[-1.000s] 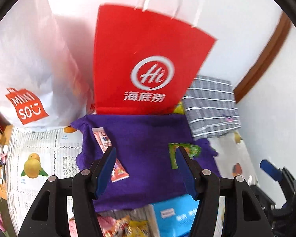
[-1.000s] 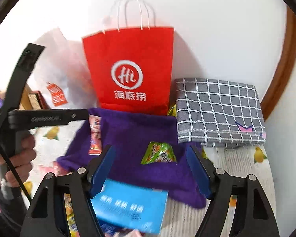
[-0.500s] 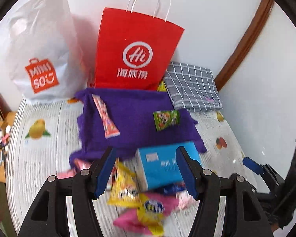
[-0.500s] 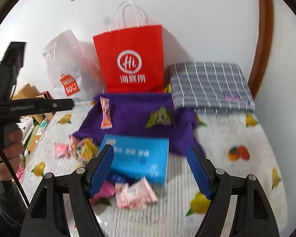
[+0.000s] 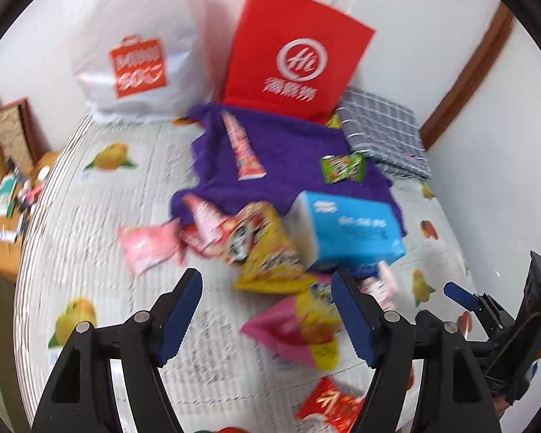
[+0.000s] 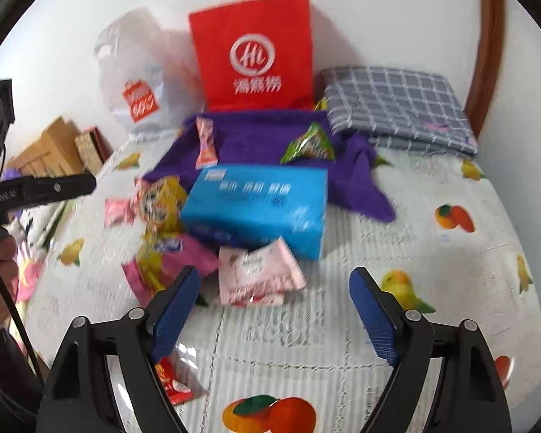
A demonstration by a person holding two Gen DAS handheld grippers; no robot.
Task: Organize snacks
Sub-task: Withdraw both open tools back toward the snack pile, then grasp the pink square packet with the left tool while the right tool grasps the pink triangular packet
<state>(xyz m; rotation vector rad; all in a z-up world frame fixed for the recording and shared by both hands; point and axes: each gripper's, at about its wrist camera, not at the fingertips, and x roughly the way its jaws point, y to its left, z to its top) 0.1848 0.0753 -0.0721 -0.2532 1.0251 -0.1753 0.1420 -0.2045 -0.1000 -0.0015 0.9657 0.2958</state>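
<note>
Both wrist views look forward and downward over a fruit-printed white bedspread toward the white wall, from near the bed's foot. The left view sits leftward (angled slightly right); both share the red paper shopping bag and blue rectangular box.

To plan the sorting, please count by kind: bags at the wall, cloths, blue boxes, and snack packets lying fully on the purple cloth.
Bags: 2 (red paper bag, white plastic bag)
Cloths: 2 (purple cloth, grey checked cloth)
Blue box: 1
Packets fully on the purple cloth: 2 (pink stick packet, green packet)
Total: 7
</note>
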